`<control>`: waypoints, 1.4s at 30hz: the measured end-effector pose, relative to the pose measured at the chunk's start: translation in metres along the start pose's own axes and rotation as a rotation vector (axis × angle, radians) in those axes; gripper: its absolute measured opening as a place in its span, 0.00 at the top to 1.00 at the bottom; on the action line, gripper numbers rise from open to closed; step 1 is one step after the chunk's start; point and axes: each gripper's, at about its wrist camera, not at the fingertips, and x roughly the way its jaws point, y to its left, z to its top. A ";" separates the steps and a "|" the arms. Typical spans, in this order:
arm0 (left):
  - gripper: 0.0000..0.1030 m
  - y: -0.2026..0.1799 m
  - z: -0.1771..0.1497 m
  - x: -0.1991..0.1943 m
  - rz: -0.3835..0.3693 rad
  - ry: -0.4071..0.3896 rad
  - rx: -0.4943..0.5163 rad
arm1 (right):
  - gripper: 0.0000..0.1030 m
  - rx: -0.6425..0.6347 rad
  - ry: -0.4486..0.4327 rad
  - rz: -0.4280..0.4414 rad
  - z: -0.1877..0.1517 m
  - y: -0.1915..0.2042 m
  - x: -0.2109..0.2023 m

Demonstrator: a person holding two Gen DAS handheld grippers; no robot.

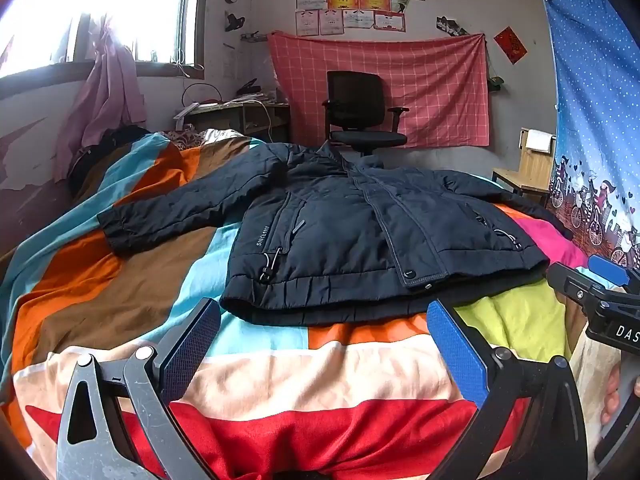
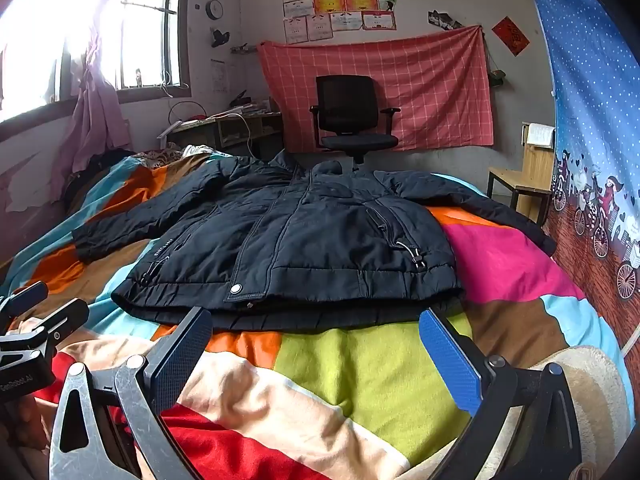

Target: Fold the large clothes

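The dark padded jacket (image 1: 352,232) lies flat, front up, across the middle of the striped bed cover (image 1: 280,364). Both the left gripper (image 1: 324,344) and right gripper (image 2: 316,344) hover just short of its hem, tilted downward, jaws spread wide and empty.

You are standing in a lived-in bedroom: a bed (image 1: 280,360) under a patchwork blanket is lying before you, with an office chair (image 1: 356,112), cluttered desk (image 1: 240,114) and certificates (image 1: 352,4) showing beyond the bed.
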 end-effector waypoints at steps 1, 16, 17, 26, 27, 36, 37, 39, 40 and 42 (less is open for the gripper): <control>0.02 0.000 0.000 0.000 0.000 0.000 0.000 | 0.00 0.000 -0.002 0.000 0.000 0.000 0.000; 0.02 0.000 0.003 0.001 -0.045 0.007 -0.016 | 0.00 0.000 -0.001 0.000 0.000 0.000 0.000; 0.02 0.000 0.002 0.001 -0.048 0.005 -0.016 | 0.00 0.000 -0.001 0.000 0.000 0.000 0.000; 0.02 -0.001 0.002 0.001 -0.052 0.006 -0.015 | 0.00 0.000 -0.002 0.000 0.000 0.000 -0.001; 0.02 -0.002 0.003 0.001 -0.051 0.005 -0.015 | 0.00 0.000 -0.002 0.000 0.000 0.000 -0.001; 0.02 -0.001 0.003 0.000 -0.052 0.006 -0.016 | 0.00 0.000 -0.002 0.000 0.000 0.000 -0.001; 0.02 -0.001 0.003 0.001 -0.052 0.006 -0.015 | 0.00 0.000 -0.002 0.001 0.000 0.000 -0.001; 0.02 -0.001 0.003 0.000 -0.052 0.006 -0.015 | 0.00 0.000 -0.003 0.001 0.000 0.000 -0.001; 0.02 -0.001 0.003 0.000 -0.052 0.005 -0.016 | 0.00 0.000 -0.003 0.001 0.000 0.000 -0.001; 0.02 -0.001 0.003 0.000 -0.052 0.006 -0.016 | 0.00 0.001 -0.002 0.001 0.000 0.000 -0.001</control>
